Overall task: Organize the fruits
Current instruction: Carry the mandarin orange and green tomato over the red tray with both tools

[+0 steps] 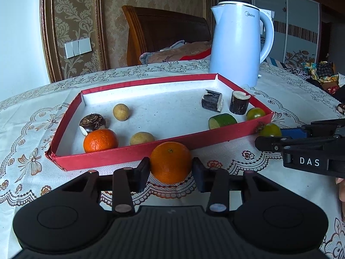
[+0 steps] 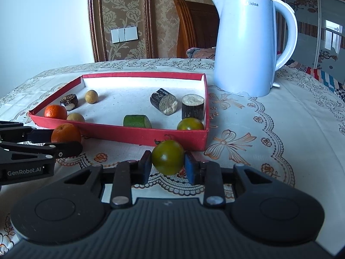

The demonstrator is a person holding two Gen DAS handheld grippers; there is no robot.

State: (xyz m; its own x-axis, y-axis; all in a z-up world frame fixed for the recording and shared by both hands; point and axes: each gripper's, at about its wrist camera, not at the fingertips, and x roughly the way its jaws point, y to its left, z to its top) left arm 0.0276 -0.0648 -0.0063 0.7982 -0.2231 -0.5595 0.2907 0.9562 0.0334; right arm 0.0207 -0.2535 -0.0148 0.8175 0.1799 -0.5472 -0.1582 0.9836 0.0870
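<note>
My left gripper (image 1: 170,172) is shut on an orange (image 1: 170,161), held just in front of the near wall of the red tray (image 1: 133,154). My right gripper (image 2: 167,165) is shut on a green tomato (image 2: 168,157) near the tray's front right corner (image 2: 194,138). In the tray lie another orange (image 1: 100,140), two pale round fruits (image 1: 121,112), a water chestnut (image 1: 92,123), a green cut piece (image 1: 222,120), two dark sugarcane pieces (image 1: 212,100) and another green tomato (image 1: 255,113). The held orange also shows in the right wrist view (image 2: 65,133).
A white electric kettle (image 1: 238,43) stands behind the tray's right corner on the lace tablecloth (image 1: 32,129). A wooden headboard (image 1: 163,30) and bedding lie beyond the table. The tray's middle floor is bare.
</note>
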